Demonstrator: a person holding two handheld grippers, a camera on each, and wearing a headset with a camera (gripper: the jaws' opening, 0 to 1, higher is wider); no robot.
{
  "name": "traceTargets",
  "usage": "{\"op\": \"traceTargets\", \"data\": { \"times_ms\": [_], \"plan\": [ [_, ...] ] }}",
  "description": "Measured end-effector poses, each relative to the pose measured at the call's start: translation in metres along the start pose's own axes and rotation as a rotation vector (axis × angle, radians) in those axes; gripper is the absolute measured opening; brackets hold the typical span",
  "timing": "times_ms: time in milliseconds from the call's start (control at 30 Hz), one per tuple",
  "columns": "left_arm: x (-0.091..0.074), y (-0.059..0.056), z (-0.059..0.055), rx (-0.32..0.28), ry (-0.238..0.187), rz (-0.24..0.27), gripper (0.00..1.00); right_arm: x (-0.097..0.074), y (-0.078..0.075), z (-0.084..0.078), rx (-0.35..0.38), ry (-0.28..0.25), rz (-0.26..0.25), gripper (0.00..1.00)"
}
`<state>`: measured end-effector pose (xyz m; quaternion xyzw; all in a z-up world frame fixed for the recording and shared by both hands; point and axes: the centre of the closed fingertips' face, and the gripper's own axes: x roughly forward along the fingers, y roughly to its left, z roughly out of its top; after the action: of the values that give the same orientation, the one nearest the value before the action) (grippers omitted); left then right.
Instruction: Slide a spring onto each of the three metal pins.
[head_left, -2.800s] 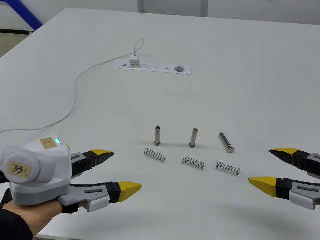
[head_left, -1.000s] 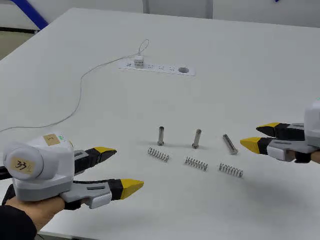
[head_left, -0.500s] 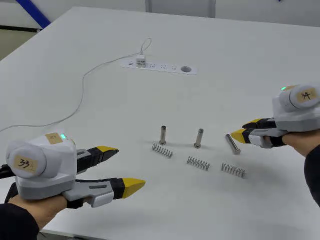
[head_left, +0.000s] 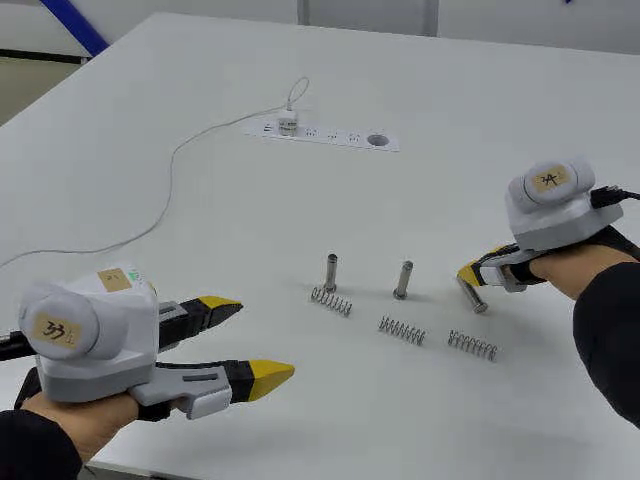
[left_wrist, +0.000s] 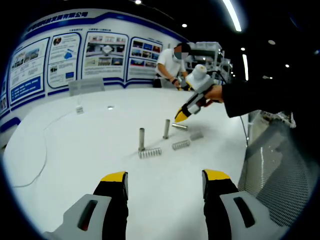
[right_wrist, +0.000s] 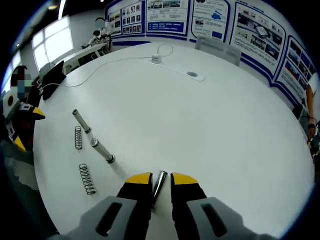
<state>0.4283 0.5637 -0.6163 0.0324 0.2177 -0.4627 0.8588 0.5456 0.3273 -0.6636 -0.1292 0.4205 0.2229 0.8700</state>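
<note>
Jaws of the right gripper (right_wrist: 161, 178) sit narrowly apart astride the lying pin (head_left: 475, 298) on the bench (head_left: 200, 200); I cannot tell whether they pinch it. Beside it the middle pin (head_left: 403, 279) and the end pin (head_left: 331, 270) stand upright behind the row of springs (head_left: 402, 330). The left gripper (head_left: 262, 338) hovers well apart, jaws spread.

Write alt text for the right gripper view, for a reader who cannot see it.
The right gripper straddles a lying metal pin on a white table, yellow-tipped jaws slightly apart around it. To their left in the view stand two more pins, each with a spring lying alongside.
</note>
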Motion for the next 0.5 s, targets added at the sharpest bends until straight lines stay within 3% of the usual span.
{"op": "traceTargets", "data": {
  "times_ms": [133,500],
  "plan": [
    [0.000,0.000,0.000,-0.003,-0.001,0.001,0.61,0.005,-0.001,-0.005,0.042,0.055,-0.022,0.14],
    [0.000,0.000,0.001,-0.012,-0.010,-0.001,0.60,0.015,-0.002,-0.008,0.091,0.109,-0.037,0.11]
  ]
}}
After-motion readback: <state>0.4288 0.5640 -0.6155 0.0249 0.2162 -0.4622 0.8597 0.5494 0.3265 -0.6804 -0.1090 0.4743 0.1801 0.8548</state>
